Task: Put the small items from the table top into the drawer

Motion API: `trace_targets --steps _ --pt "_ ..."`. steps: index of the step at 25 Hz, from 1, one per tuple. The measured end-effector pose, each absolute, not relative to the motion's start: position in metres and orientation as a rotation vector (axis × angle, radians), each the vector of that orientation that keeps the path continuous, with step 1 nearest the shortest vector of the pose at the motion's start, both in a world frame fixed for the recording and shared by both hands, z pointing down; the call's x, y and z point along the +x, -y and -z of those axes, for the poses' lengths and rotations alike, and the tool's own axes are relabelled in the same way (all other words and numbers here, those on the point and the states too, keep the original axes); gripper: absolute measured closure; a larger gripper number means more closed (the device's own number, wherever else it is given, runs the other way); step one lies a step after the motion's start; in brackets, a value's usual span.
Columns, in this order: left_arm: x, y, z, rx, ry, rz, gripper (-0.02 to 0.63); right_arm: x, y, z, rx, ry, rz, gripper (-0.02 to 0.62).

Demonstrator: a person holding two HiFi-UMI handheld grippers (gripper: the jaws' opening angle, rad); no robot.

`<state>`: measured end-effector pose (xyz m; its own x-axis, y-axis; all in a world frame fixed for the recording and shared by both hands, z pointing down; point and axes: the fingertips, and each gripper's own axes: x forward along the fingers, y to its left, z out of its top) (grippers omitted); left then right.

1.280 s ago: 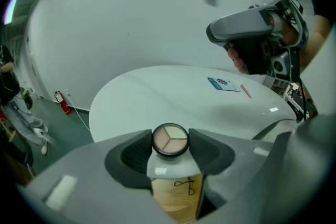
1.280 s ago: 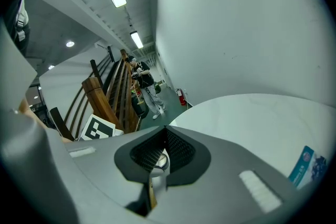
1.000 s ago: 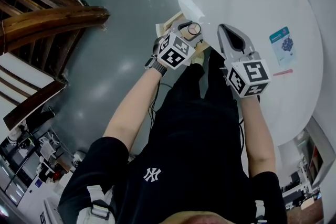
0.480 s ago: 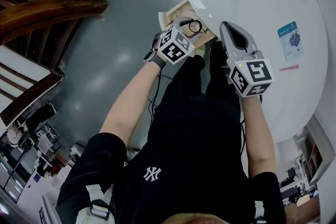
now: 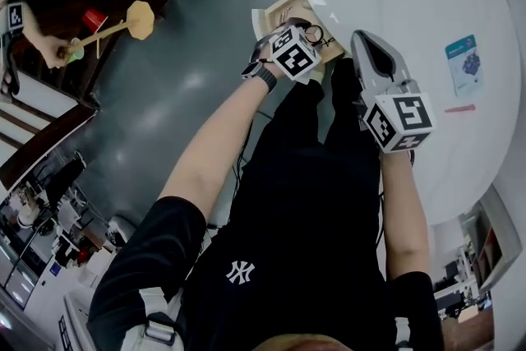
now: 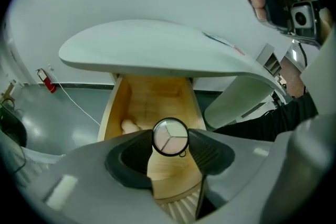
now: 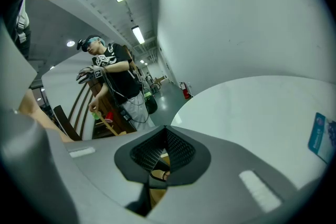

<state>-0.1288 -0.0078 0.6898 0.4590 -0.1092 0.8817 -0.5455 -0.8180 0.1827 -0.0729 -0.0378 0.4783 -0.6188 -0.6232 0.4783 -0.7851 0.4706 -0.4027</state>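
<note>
Glossy grey floor [image 5: 181, 94] and a round white surface [image 5: 411, 4] lie below the person, whose black shirt carries a white "NY" logo [image 5: 239, 272]. Both grippers bear cubes with black-and-white square markers. The left gripper [image 5: 308, 37] grips a round black-rimmed disc [image 6: 170, 137] with a pale three-part face, held above the open wooden drawer [image 6: 113, 107] that juts out from under the surface. A pale item [image 6: 129, 125] lies in the drawer by its left wall. The right gripper [image 7: 165, 136] is closed and empty, hovering over the surface's near edge. Farther out on the surface lie a blue card [image 5: 465, 65], its print too small to read, and a thin red stick [image 5: 459, 108] just beside it.
</note>
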Motion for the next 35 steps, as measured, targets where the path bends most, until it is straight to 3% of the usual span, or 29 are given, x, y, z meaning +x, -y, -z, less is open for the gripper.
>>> trace_targets --steps 11,22,27,35 --pt "-0.138 0.006 -0.738 2.113 0.542 -1.397 0.388 -0.068 0.039 -0.496 1.196 2.45 -0.885 0.569" --pt "-0.136 0.018 -0.743 2.115 0.526 -1.398 0.387 -0.065 0.04 -0.497 1.18 2.459 -0.898 0.569" --pt "-0.135 0.015 -0.752 2.088 0.494 -1.416 0.354 -0.056 0.04 -0.496 1.198 2.453 -0.9 0.569" --pt "-0.141 0.018 -0.724 2.114 0.57 -1.34 0.371 -0.046 0.042 -0.486 1.224 2.449 -0.893 0.569"
